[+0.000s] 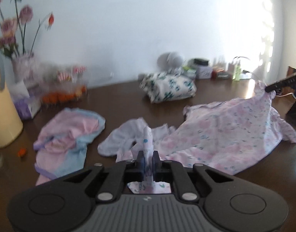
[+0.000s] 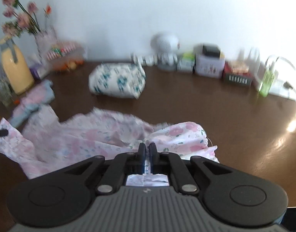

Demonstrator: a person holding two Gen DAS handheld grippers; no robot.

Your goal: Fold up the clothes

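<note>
Pink flowers in a vase (image 1: 22, 65) sit far left on the brown tabletop (image 1: 119, 96), next to a cream jug (image 1: 3, 104). Moving right there's a crumpled pink-and-blue garment (image 1: 70, 135), then the left tongs (image 1: 148, 158) clamped on a fold of the pink floral garment (image 1: 234, 131). That one's spread across the middle with a folded teal-print bundle (image 1: 167, 87) behind it. Right tongs (image 2: 147, 150) are pinched tight on its other edge, lifting it a bit.
</note>
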